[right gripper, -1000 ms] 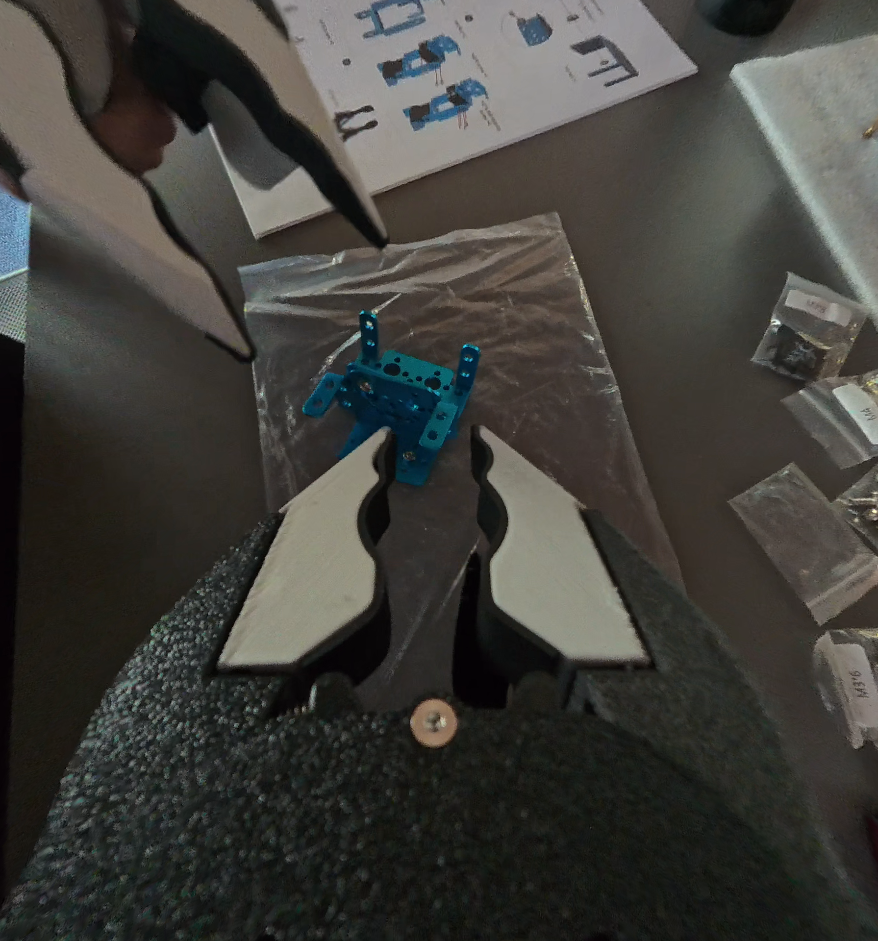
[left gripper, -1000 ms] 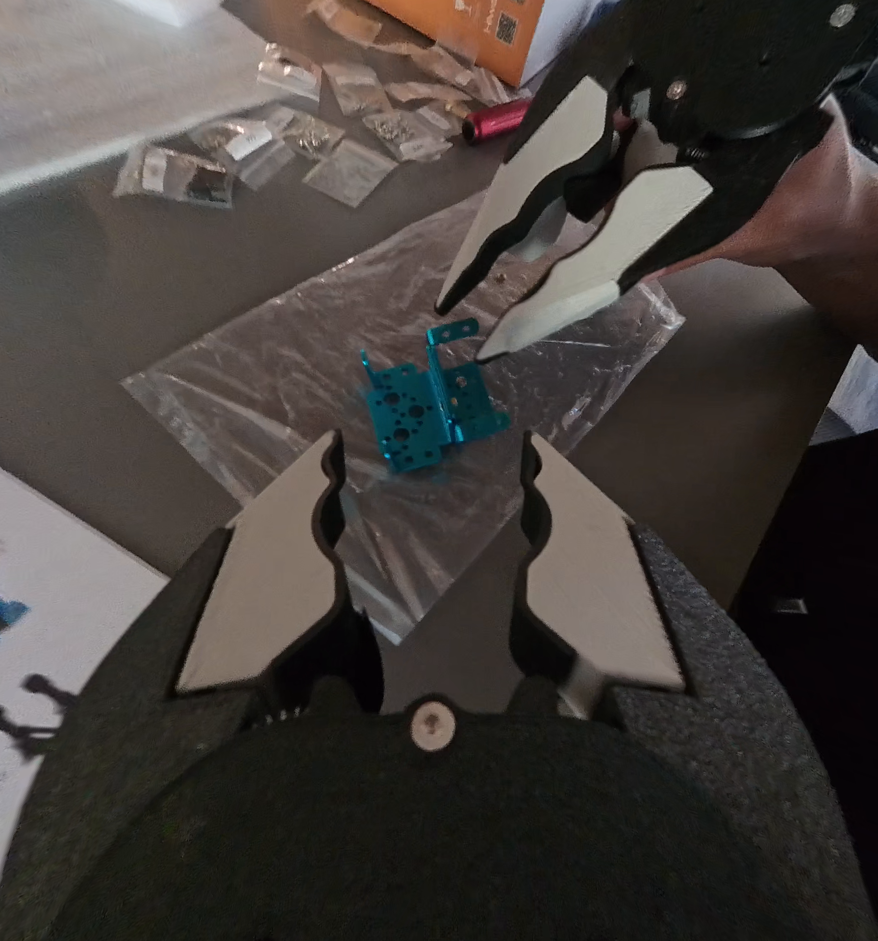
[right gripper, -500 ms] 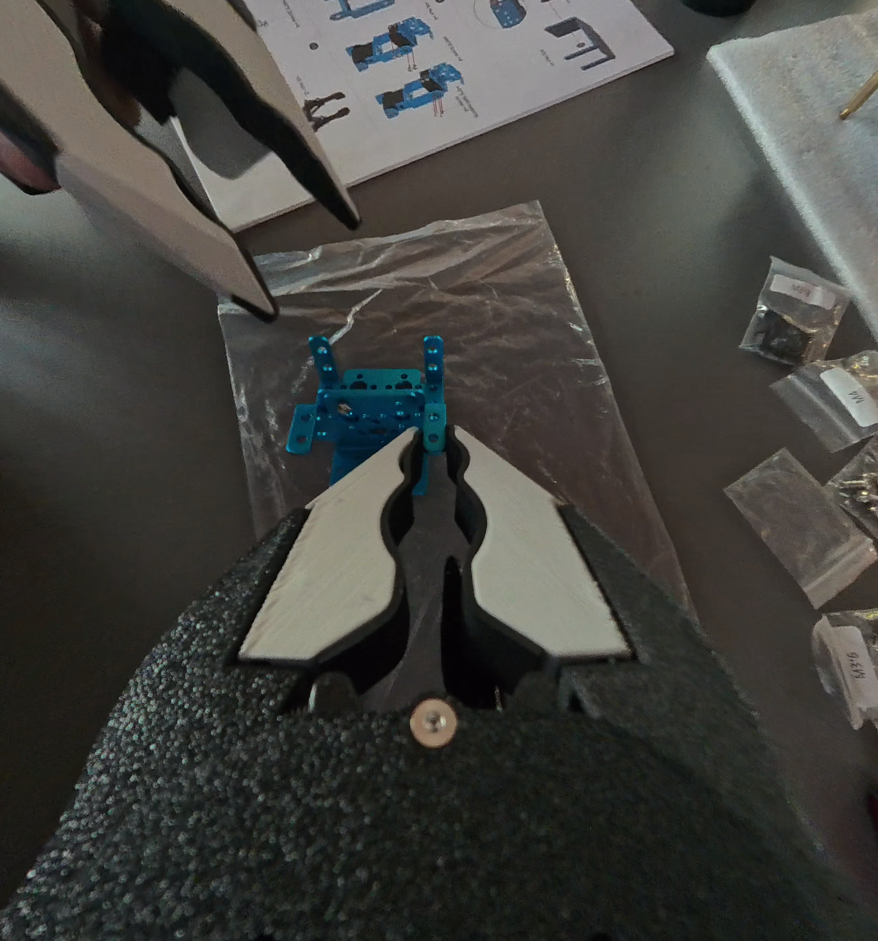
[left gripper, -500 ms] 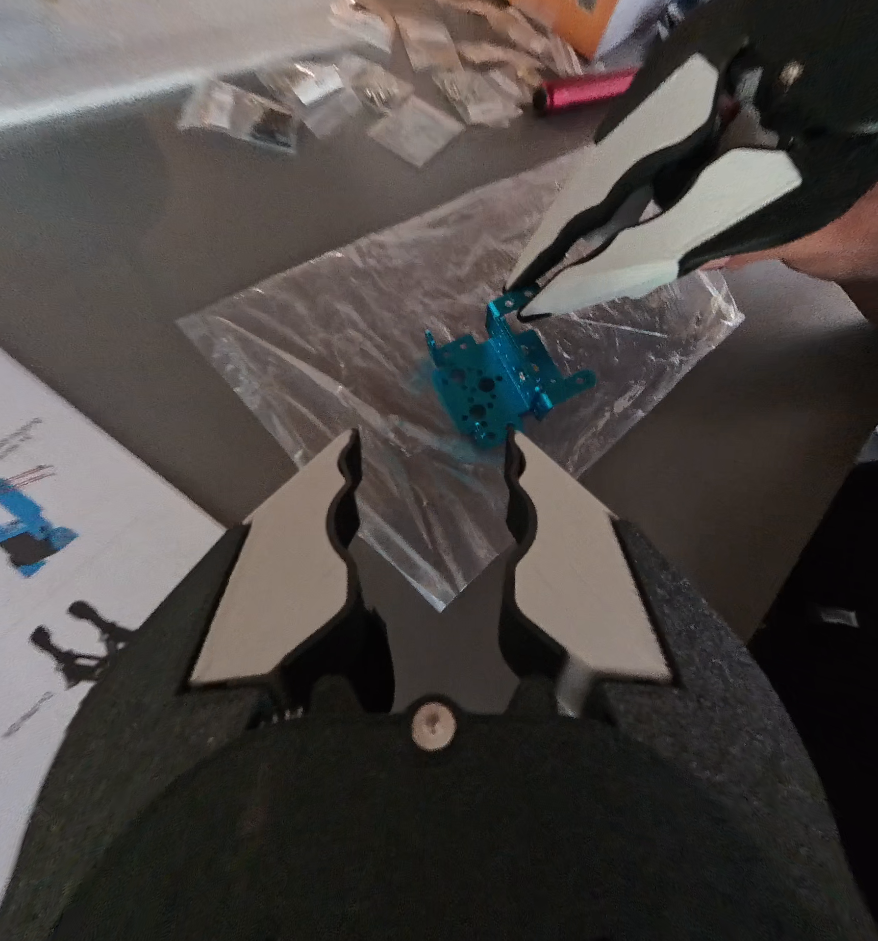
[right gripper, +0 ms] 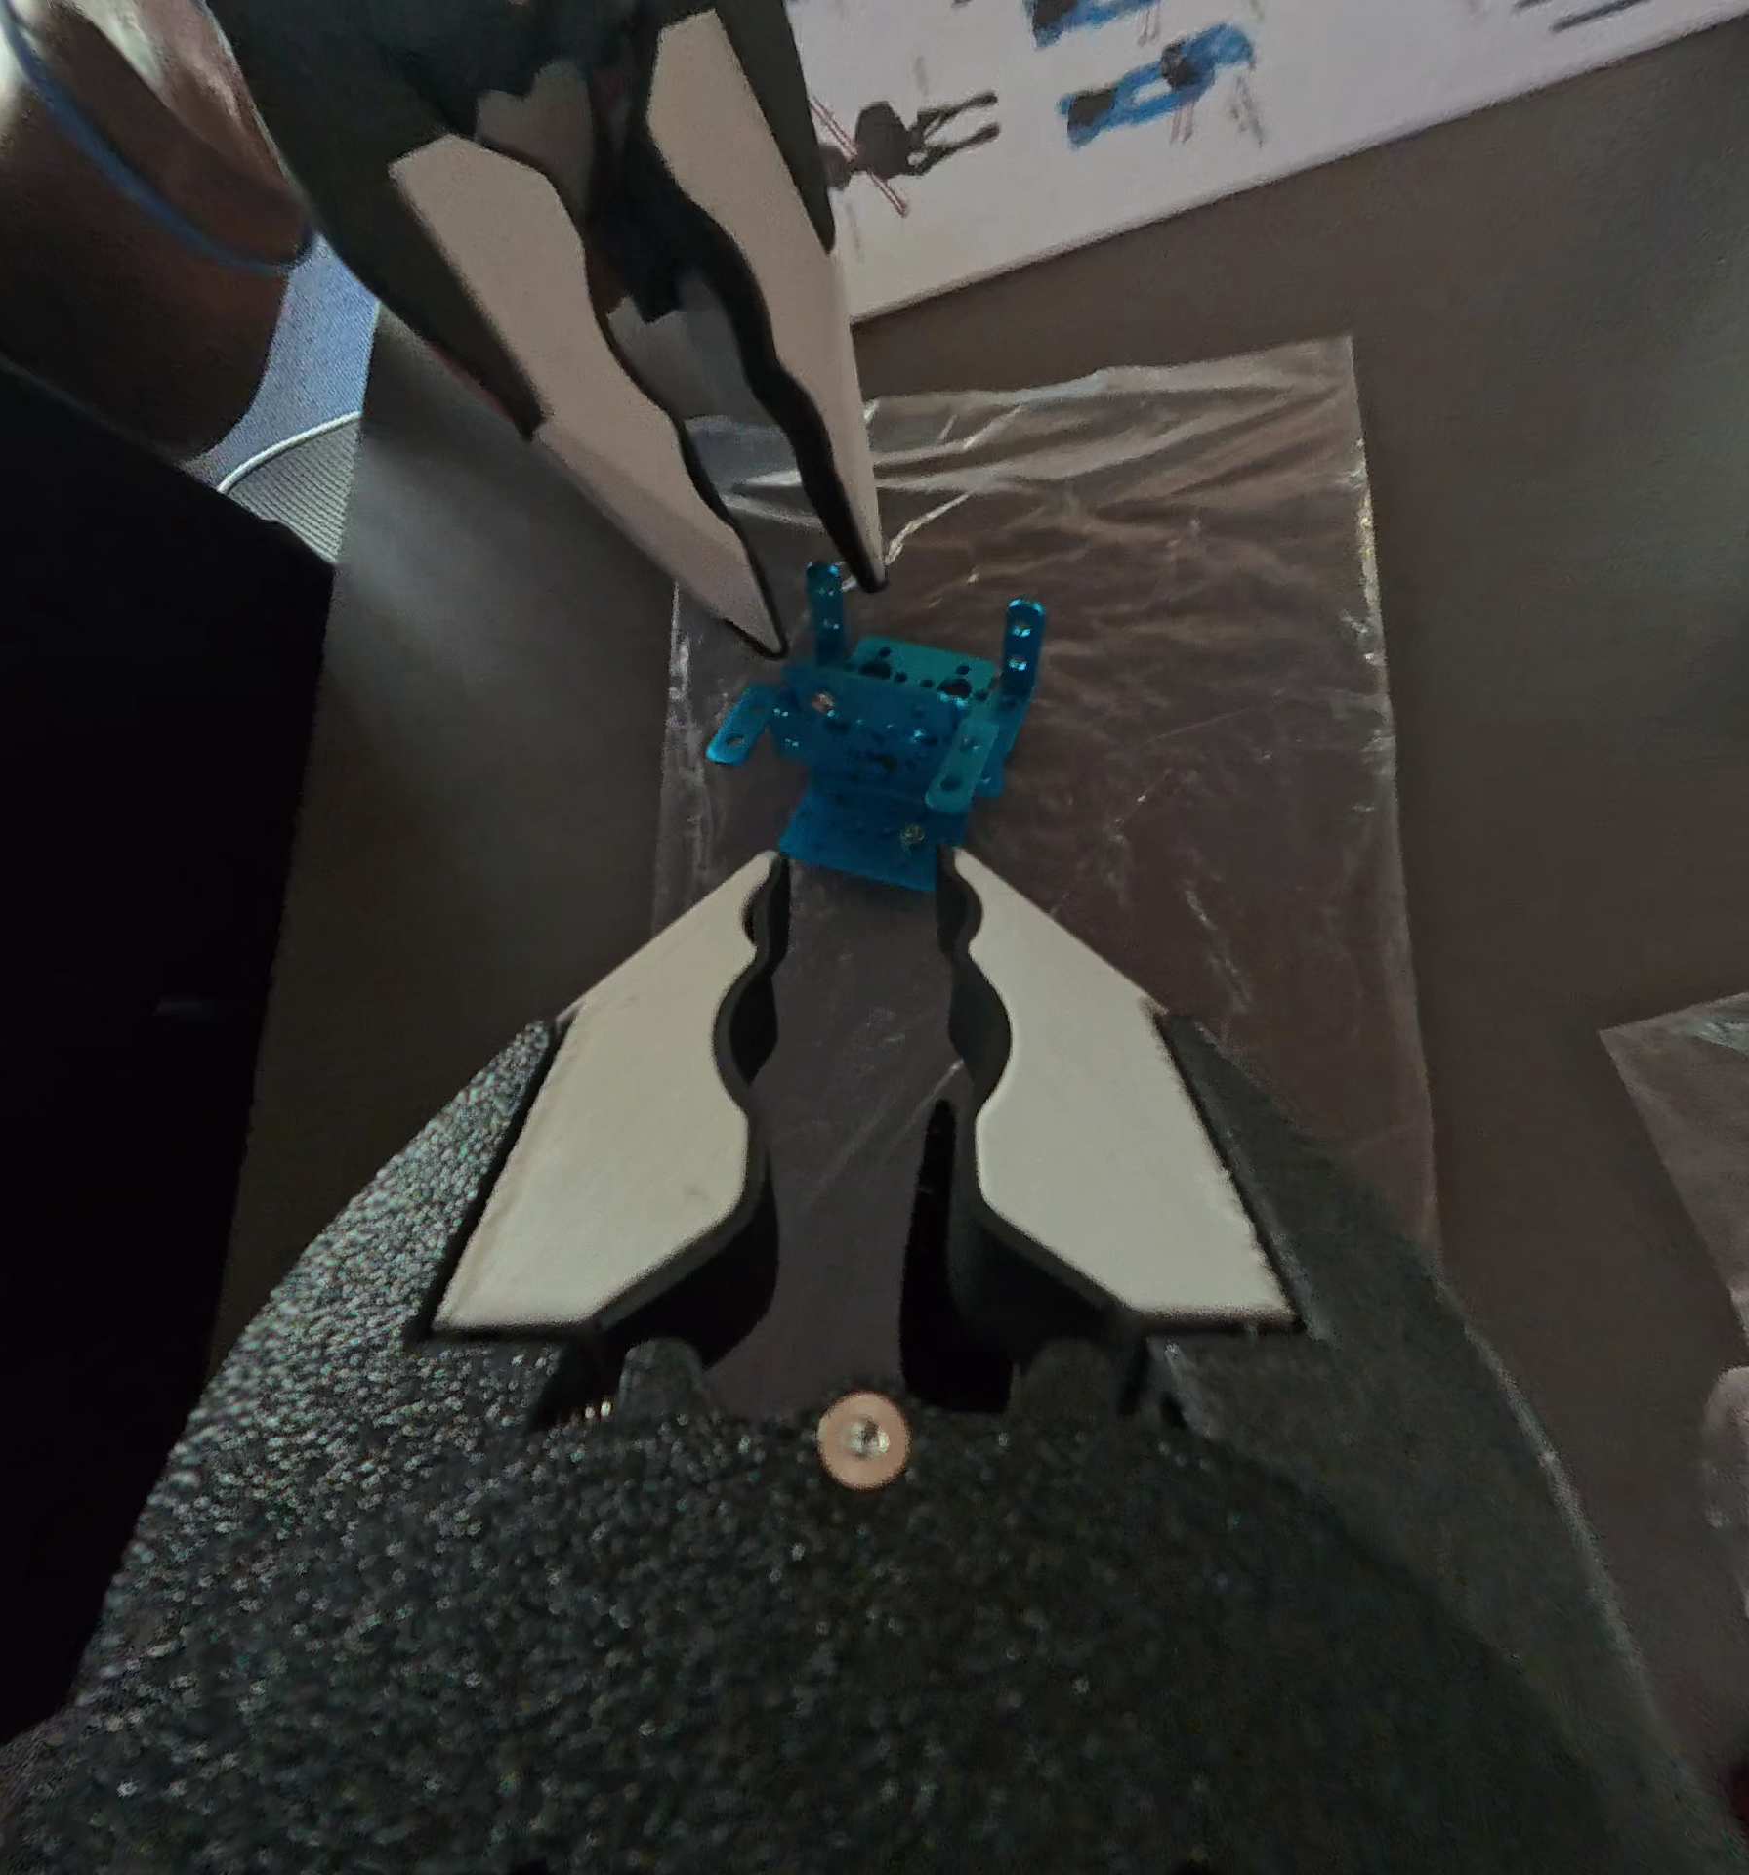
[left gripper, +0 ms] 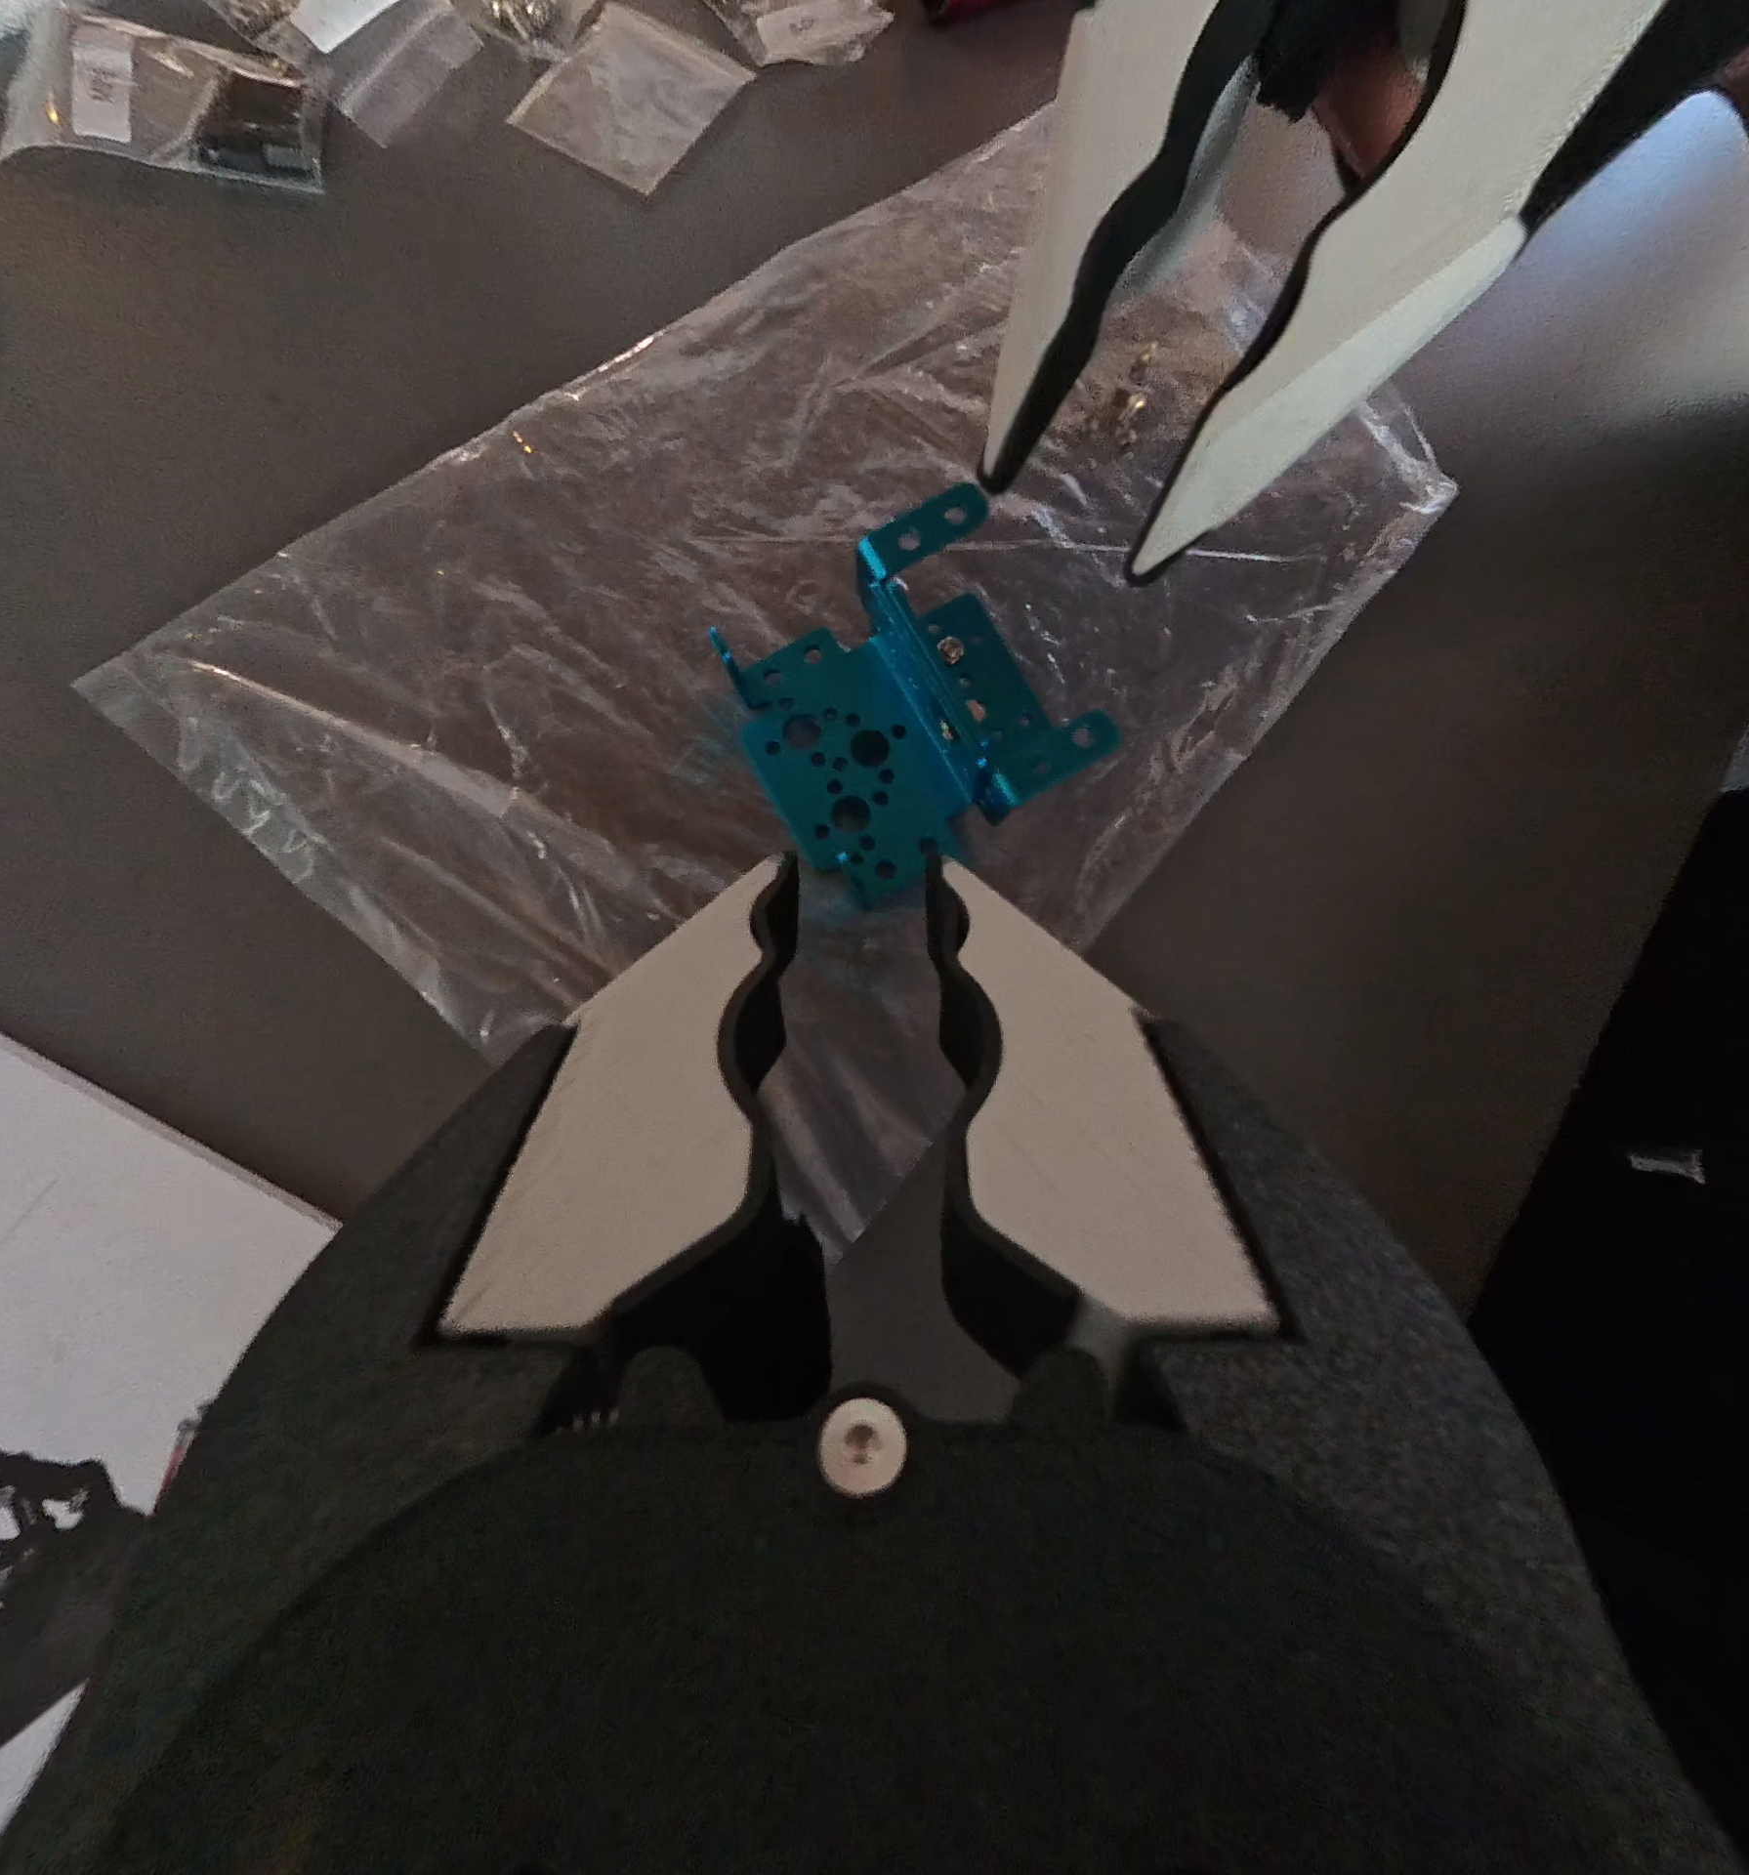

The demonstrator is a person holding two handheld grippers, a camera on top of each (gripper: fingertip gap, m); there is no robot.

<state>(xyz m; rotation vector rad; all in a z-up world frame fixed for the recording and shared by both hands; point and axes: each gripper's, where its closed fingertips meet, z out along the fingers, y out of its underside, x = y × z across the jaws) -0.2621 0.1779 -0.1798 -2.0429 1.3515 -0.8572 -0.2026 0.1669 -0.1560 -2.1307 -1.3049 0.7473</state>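
A blue metal bracket [left gripper: 855, 771] with many holes sits over a clear plastic bag [left gripper: 505, 649] on the dark table. My left gripper [left gripper: 862, 864] has narrowed onto the bracket's near edge, which sits between its fingertips. In the right wrist view the left gripper [right gripper: 824, 614] flanks an upright tab of the bracket [right gripper: 875, 751]. My right gripper [right gripper: 860, 862] is open, with the bracket's near edge just ahead of its tips. In the left wrist view the right gripper [left gripper: 1071, 528] hangs open just behind the bracket, one tip next to a tab.
Several small clear bags of hardware [left gripper: 606, 112] lie at the far side of the table. A white printed instruction sheet [right gripper: 1256, 112] lies beyond the plastic bag and also shows in the left wrist view [left gripper: 68, 1268]. A person's hand [right gripper: 109, 223] holds the left gripper. The table edge [left gripper: 1611, 913] drops off at the right.
The right gripper, shut on a tab of the bracket half a second ago, has opened and drawn back. The left gripper has moved forward and narrowed onto the bracket.
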